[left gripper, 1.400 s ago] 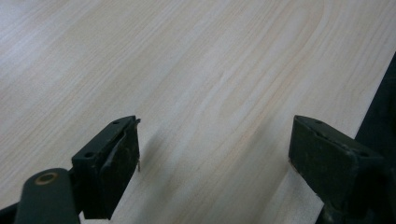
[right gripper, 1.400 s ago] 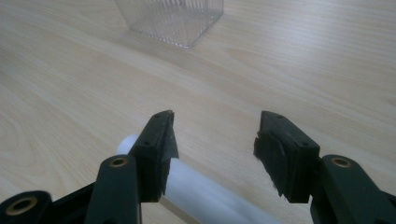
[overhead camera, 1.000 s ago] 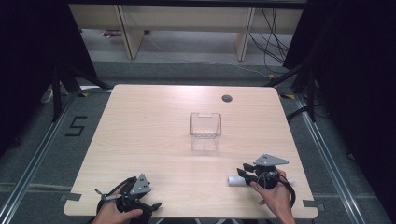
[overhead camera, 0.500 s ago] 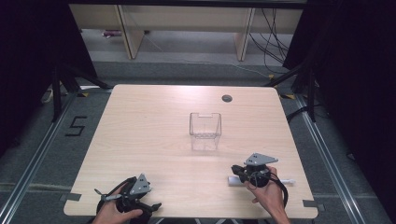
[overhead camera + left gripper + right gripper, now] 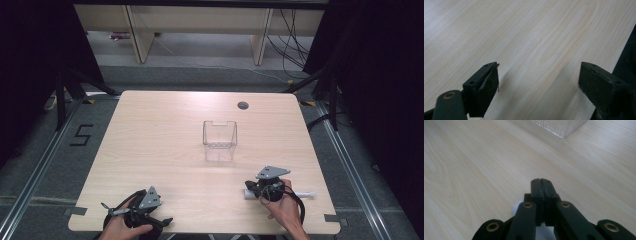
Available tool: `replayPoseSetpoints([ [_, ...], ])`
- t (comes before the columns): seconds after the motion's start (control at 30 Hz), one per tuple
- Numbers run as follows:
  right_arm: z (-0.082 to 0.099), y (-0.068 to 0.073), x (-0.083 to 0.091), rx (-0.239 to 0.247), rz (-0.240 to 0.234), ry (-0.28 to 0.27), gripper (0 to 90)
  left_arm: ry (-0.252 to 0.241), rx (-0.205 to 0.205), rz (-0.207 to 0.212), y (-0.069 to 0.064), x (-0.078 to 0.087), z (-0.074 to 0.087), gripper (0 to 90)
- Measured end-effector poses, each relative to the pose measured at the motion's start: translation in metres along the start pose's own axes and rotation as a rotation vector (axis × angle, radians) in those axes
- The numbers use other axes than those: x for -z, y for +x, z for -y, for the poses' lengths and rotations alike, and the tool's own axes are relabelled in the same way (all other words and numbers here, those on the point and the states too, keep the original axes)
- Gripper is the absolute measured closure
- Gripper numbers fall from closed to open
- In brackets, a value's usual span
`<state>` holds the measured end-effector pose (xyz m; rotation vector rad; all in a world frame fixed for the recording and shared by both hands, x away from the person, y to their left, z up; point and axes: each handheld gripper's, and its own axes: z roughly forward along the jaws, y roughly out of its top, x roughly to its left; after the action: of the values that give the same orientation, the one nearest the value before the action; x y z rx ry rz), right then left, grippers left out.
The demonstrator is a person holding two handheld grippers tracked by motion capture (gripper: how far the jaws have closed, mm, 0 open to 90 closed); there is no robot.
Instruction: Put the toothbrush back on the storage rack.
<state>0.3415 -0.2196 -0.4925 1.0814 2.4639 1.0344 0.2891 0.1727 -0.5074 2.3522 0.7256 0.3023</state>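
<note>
One table [image 5: 165, 150]: pale wood grain, smooth, rounded corners, small dark round hole [image 5: 243, 105] near far edge.
Box [image 5: 219, 139]: clear plastic, square, upright at mid-table, looks empty.
White tube [image 5: 303, 194]: lies under the right gripper.
Left gripper [image 5: 537, 82]: jaws wide apart over bare wood.
Right gripper [image 5: 541, 182]: black jaws pressed together, nothing visible between them.

The right claw [image 5: 248, 189] covers part of a white stick [image 5: 305, 194]; what it is stays unclear.

Clear plastic container [image 5: 219, 140] mid-table [image 5: 160, 130]; dark round hole [image 5: 243, 105] (far right side); shelving [image 5: 200, 22] beyond.
</note>
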Motion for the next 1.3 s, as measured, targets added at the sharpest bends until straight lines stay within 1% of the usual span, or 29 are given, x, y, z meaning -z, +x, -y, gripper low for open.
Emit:
replayPoseSetpoints([
  [0.03, 0.0, 0.0, -0.001, 0.012, -0.005, -0.01, 89.3, 0.003, -0.003, 0.002, 0.0, 0.0, 0.0, 16.0],
  [0.07, 0.0, 0.001, 0.0, 0.0, -0.008, -0.006, 89.3, -0.001, 0.001, 0.001, 0.0, 0.0, 0.0, 15.9],
  [0.2, 0.0, 0.001, 0.0, 0.005, -0.006, -0.005, 89.1, 0.011, -0.003, 0.008, 0.0, 0.0, 0.0, 16.0],
  [0.23, 0.001, 0.002, -0.002, 0.011, -0.005, -0.024, 88.9, 0.007, -0.007, 0.003, 0.0, 0.0, 0.0, 16.0],
  [0.27, 0.001, 0.001, -0.002, 0.019, -0.007, -0.025, 88.9, 0.001, 0.0, 0.001, 0.0, 0.0, 0.0, 15.9],
  [0.3, 0.0, 0.001, 0.0, 0.033, -0.008, -0.007, 88.8, 0.001, -0.001, 0.001, 0.0, 0.0, 0.0, 15.9],
  [0.33, 0.0, 0.002, 0.0, 0.018, -0.017, -0.007, 88.7, 0.001, -0.001, 0.001, 0.0, 0.0, 0.0, 15.9],
  [0.4, 0.001, 0.003, 0.0, 0.027, -0.029, -0.003, 88.4, 0.004, -0.003, 0.002, 0.0, 0.0, 0.0, 15.9],
  [0.47, 0.001, 0.006, 0.001, 0.017, -0.031, 0.008, 88.4, 0.015, -0.006, 0.01, 0.0, 0.0, 0.0, 15.9],
  [0.53, 0.002, 0.007, 0.001, 0.017, -0.028, 0.005, 88.4, 0.011, -0.006, 0.006, 0.0, 0.0, 0.0, 15.9],
  [0.6, 0.002, 0.01, 0.003, 0.024, -0.04, 0.027, 88.4, 0.002, -0.002, 0.002, 0.0, 0.0, 0.0, 15.9],
  [0.63, 0.003, 0.01, 0.001, 0.038, -0.042, 0.002, 88.4, 0.005, -0.007, 0.005, 0.0, 0.001, 0.0, 15.9],
  [0.67, 0.003, 0.012, 0.003, 0.023, -0.054, 0.023, 88.4, 0.006, -0.01, 0.009, 0.0, 0.0, 0.0, 15.9],
  [0.7, 0.004, 0.012, 0.003, 0.04, -0.06, 0.028, 88.4, 0.013, 0.002, 0.011, -0.001, 0.0, 0.0, 16.0],
  [0.73, 0.005, 0.014, 0.002, 0.025, -0.058, 0.009, 88.4, 0.012, -0.015, 0.012, 0.0, 0.0, 0.0, 16.0],
  [0.77, 0.005, 0.014, 0.003, 0.052, -0.072, 0.027, 88.4, 0.016, 0.001, 0.013, 0.0, 0.0, 0.0, 16.0],
  [0.8, 0.006, 0.016, 0.003, 0.029, -0.066, 0.019, 88.4, 0.013, -0.006, 0.008, 0.0, 0.0, 0.0, 16.0],
  [0.87, 0.008, 0.018, 0.006, 0.038, -0.07, 0.038, 88.4, 0.004, -0.003, 0.003, 0.0, 0.0, 0.0, 16.1],
  [0.9, 0.009, 0.018, 0.005, 0.05, -0.07, 0.02, 88.4, 0.004, 0.001, 0.005, 0.0, 0.0, 0.0, 16.1],
  [0.93, 0.009, 0.018, 0.005, 0.05, -0.07, 0.02, 88.4, 0.004, 0.001, 0.005, 0.0, 0.0, 0.0, 16.0],
  [0.97, 0.01, 0.018, 0.006, 0.065, -0.087, 0.016, 88.4, 0.006, -0.006, 0.007, 0.0, 0.0, 0.0, 16.0],
  [1.0, 0.011, 0.019, 0.007, 0.068, -0.077, 0.016, 88.4, 0.013, -0.004, 0.01, 0.0, 0.0, 0.0, 16.0],
  [1.07, 0.01, 0.02, 0.009, 0.051, -0.081, 0.033, 88.4, 0.014, -0.012, 0.011, 0.0, 0.0, 0.0, 16.0],
  [1.1, 0.01, 0.021, 0.012, 0.031, -0.078, 0.052, 88.4, 0.013, -0.009, 0.009, 0.0, 0.0, 0.0, 16.0],
  [1.13, 0.01, 0.022, 0.012, 0.035, -0.079, 0.055, 88.4, 0.006, -0.005, 0.005, 0.0, 0.0, 0.0, 16.0],
  [1.17, 0.011, 0.024, 0.01, 0.033, -0.082, 0.038, 88.4, 0.008, -0.007, 0.004, 0.0, 0.0, 0.0, 16.0],
  [1.2, 0.011, 0.022, 0.009, 0.069, -0.092, 0.03, 88.4, 0.006, -0.005, 0.006, 0.0, 0.0, 0.0, 16.0],
  [1.23, 0.012, 0.025, 0.01, 0.039, -0.086, 0.043, 88.4, 0.008, -0.008, 0.008, 0.0, 0.0, 0.0, 16.0],
  [1.3, 0.012, 0.025, 0.009, 0.053, -0.089, 0.044, 88.4, 0.016, -0.007, 0.011, 0.0, 0.0, 0.0, 16.0],
])
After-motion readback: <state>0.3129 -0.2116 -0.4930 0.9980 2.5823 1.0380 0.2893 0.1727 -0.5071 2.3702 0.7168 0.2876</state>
